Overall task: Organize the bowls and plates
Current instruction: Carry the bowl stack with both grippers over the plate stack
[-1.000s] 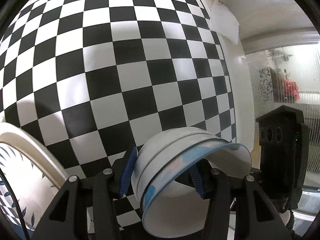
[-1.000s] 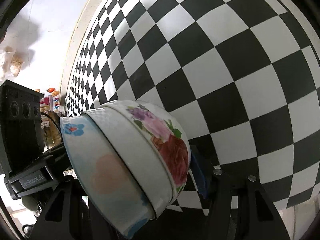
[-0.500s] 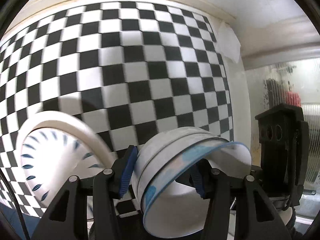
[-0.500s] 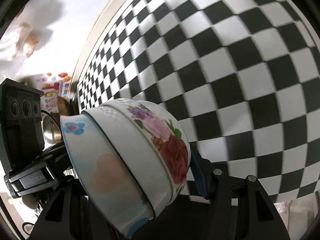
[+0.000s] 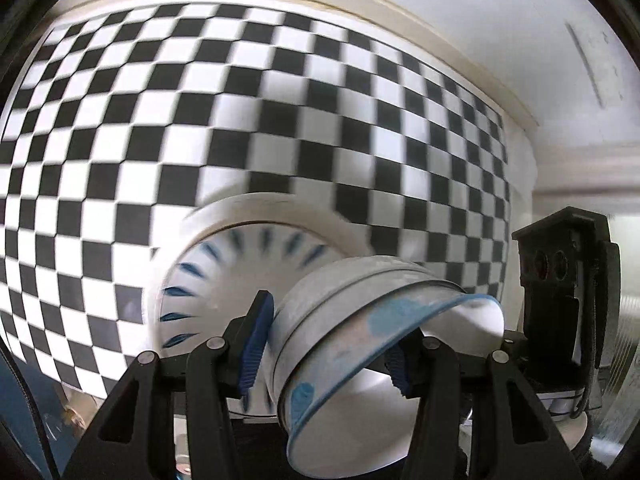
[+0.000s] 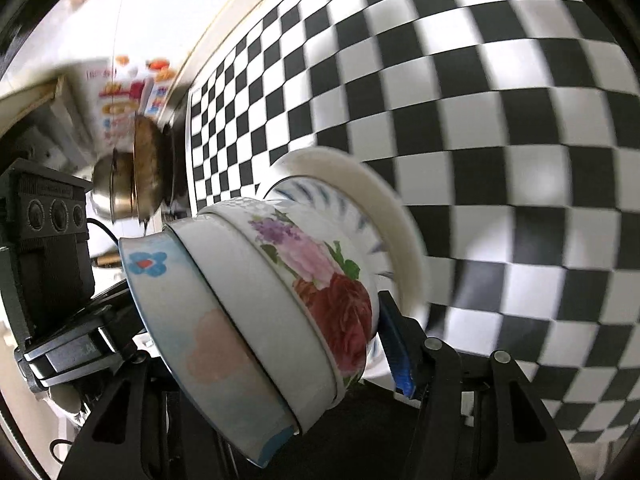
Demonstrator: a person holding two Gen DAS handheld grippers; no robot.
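both grippers, left (image 5: 326, 344) and right (image 6: 256, 332), clamp a nested bowl stack (image 6: 256, 300) between them, tilted at 6 o'clock before the plate (image 5: 256, 280) on the checkered cloth (image 5: 200, 120); bowls gathered, setting down apparently remains.

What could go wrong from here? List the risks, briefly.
1. The bowl stack is tilted on its side, clamped by the left gripper and the right gripper. The nested bowls could slide apart if either grip loosens.
2. The stack is close to the leaf-patterned bowl sitting on the white plate. Lowering it off-centre could chip a rim or shove that bowl.
3. The background is motion-blurred, so a fast approach may land hard.
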